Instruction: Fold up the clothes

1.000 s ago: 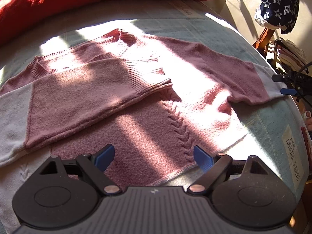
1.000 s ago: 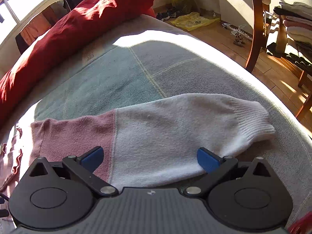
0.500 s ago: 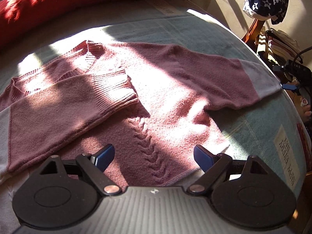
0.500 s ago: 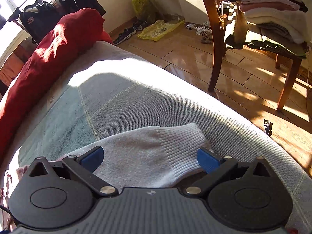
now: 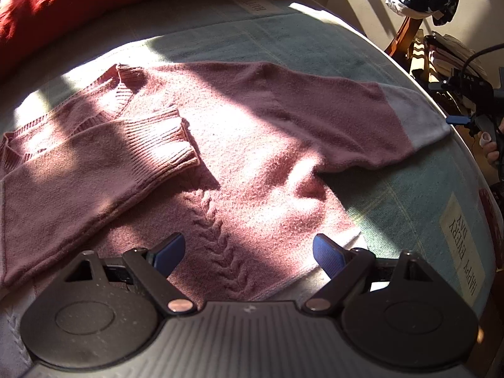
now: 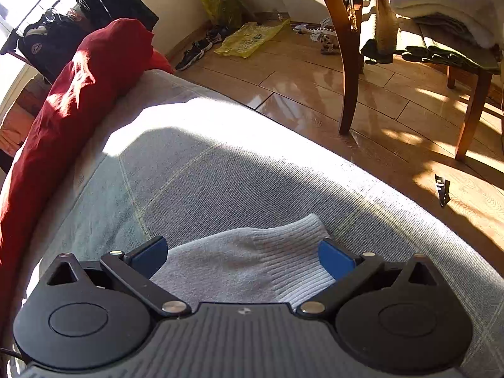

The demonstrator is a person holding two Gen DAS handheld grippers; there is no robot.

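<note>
A pink knit sweater [image 5: 252, 157] with a braided cable down its front lies flat on the bed. One sleeve [image 5: 94, 170] is folded across the chest, its ribbed cuff near the middle. The other sleeve [image 5: 346, 119] stretches out to the right and ends in a pale grey part. My left gripper [image 5: 249, 252] hovers open over the sweater's lower hem, nothing between its blue pads. My right gripper [image 6: 244, 256] stands open above the grey ribbed cuff [image 6: 283, 252] of the outstretched sleeve, the cuff lying between the pads without being pinched.
The bed cover [image 6: 220, 173] is grey-green with a curved edge dropping to a wooden floor [image 6: 393, 110]. A red pillow [image 6: 69, 110] lies along the far side. A wooden chair [image 6: 349, 63] stacked with folded clothes stands beside the bed. Shoes and a yellow bag [image 6: 249, 39] lie on the floor.
The left view has slid right along the sweater, from the folded sleeve toward the hem corner. The right gripper has travelled out along the grey sleeve to its cuff. Both stayed open.
</note>
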